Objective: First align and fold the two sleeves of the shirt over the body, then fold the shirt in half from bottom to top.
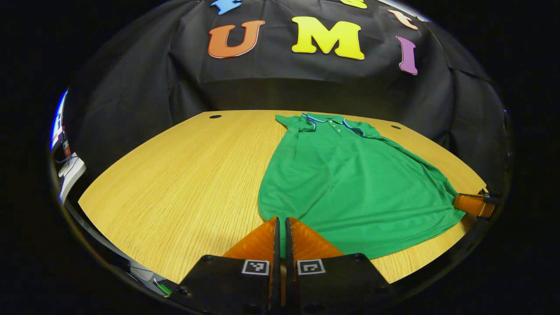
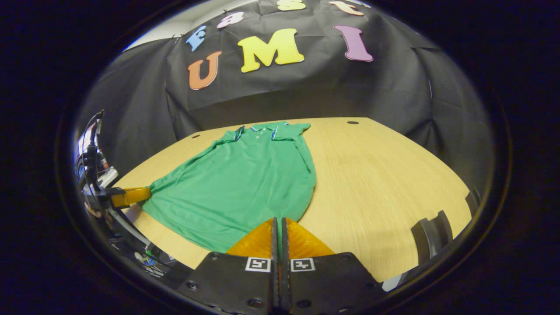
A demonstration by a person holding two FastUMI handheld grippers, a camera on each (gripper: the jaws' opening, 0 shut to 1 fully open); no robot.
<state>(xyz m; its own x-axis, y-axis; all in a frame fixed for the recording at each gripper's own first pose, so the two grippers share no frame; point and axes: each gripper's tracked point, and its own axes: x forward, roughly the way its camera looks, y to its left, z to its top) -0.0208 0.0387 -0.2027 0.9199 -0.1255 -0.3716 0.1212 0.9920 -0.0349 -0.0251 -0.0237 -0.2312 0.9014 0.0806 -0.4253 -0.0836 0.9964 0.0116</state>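
A green polo shirt [image 1: 350, 179] lies flat on the wooden table [image 1: 183, 175], collar [image 1: 334, 120] at the far end, both sleeves lying in over the body. My left gripper [image 1: 282, 224] is shut on the near left corner of the hem, with a strip of green cloth between its fingers. In the right gripper view the shirt [image 2: 236, 183] spreads to the left, and my right gripper [image 2: 278, 224] is shut on the near right hem corner. Each view also shows the other gripper at the opposite hem corner: the right gripper [image 1: 474, 204] and the left gripper [image 2: 130, 196].
Two cable holes [image 1: 215, 116] [image 1: 396, 127] sit near the table's far edge. A white device and cables [image 1: 70, 171] hang off the left side. A dark curved bracket [image 2: 431, 234] stands by the table's near right edge. Bare wood [image 2: 385, 183] stretches right of the shirt.
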